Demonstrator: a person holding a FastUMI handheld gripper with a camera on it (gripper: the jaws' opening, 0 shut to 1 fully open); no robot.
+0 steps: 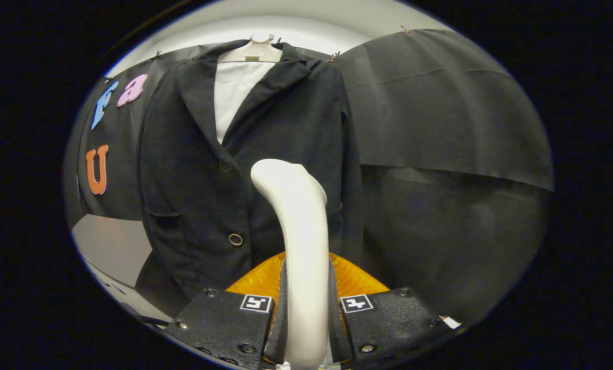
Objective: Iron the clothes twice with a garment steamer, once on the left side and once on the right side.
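No readable words, brand names or numbers appear on anything. The only markings are two small square black-and-white coded tags, one on top of each finger of the tool (pixel 306 308): the left tag (pixel 256 302) and the right tag (pixel 357 303). They carry block patterns, not text.

The gripper (pixel 306 313) points forward, its two black fingers (pixel 224 321) standing level side by side, each with a square marker on its upper face. The jaws are closed tight, both inner pads pressing on the white handle of the steamer (pixel 299 231), which rises upright from between them and curves over at its top.
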